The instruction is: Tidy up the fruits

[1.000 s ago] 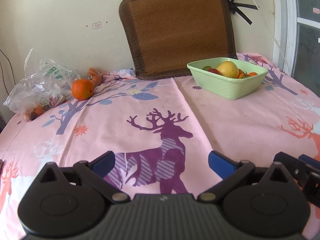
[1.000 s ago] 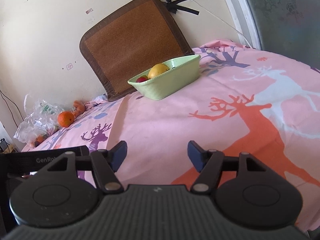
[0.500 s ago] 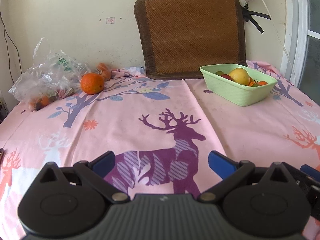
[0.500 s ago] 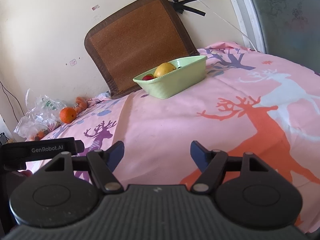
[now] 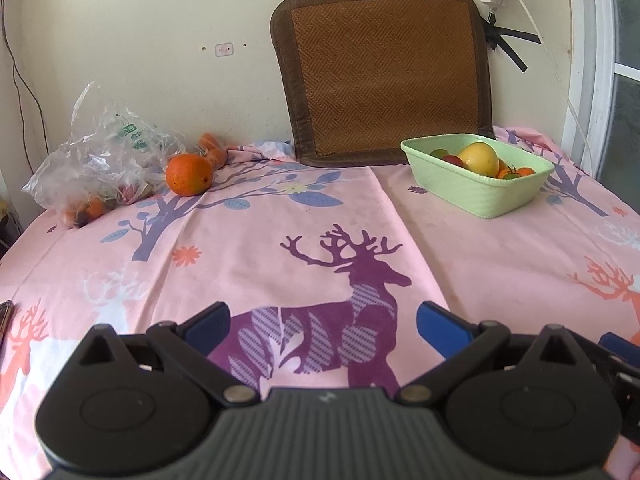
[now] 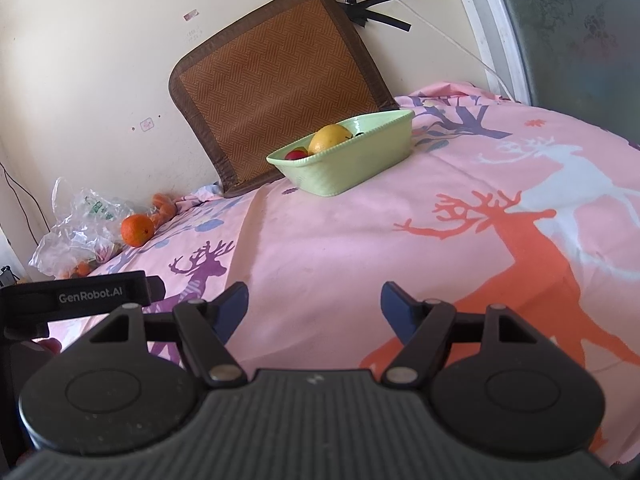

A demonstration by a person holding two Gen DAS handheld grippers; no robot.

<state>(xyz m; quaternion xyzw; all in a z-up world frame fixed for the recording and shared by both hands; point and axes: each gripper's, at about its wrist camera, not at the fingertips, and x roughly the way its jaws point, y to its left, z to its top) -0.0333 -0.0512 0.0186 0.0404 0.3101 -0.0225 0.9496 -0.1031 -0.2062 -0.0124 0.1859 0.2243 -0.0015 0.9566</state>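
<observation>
both hand-held grippers, left hand-held gripper [image 5: 322,326] and right hand-held gripper [image 6: 314,306], hover wide and empty over the pink deer cloth [image 5: 320,240]. far right, green basket [image 5: 476,192] holds fruit; far left, plastic bag [image 5: 100,160], loose orange [image 5: 189,174] touching it.

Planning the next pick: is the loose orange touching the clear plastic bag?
Cannot tell. In the left wrist view the orange sits right against the plastic bag, but crinkled film hides any contact or gap; the right wrist view is no clearer.
</observation>
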